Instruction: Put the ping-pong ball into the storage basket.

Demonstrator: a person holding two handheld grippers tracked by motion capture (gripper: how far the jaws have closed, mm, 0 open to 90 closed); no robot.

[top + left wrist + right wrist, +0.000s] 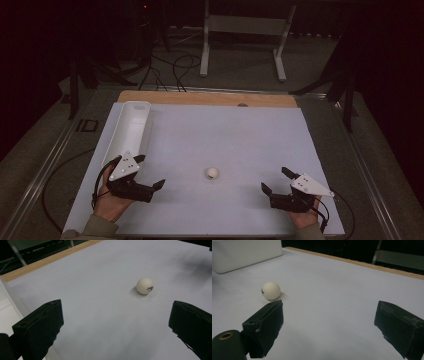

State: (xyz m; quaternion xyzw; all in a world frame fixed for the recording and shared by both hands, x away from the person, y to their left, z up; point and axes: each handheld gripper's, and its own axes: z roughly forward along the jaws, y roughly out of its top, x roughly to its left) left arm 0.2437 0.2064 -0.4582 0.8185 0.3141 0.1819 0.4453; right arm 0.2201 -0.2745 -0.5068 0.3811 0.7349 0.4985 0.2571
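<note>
High view, left to right. A long white tray lies along the left edge of the white table top, in the upper left of the sheet. Below it, at lower left, the left gripper rests in the person's hand, jaws spread and holding nothing. A white table-tennis ball sits alone on the bare sheet just below centre, between the two tools and touching neither. At lower right the right gripper is likewise released, jaws apart and empty.

Left gripper view: the ball lies ahead, right of centre, beyond the spread jaws. Right gripper view: the ball lies just past the left-hand jaw, the tray at upper left.

Judged step: approach, before any grasp. The next move calls for one gripper to straddle the ball squarely and close gently, since a round ball is apt to roll away.
</note>
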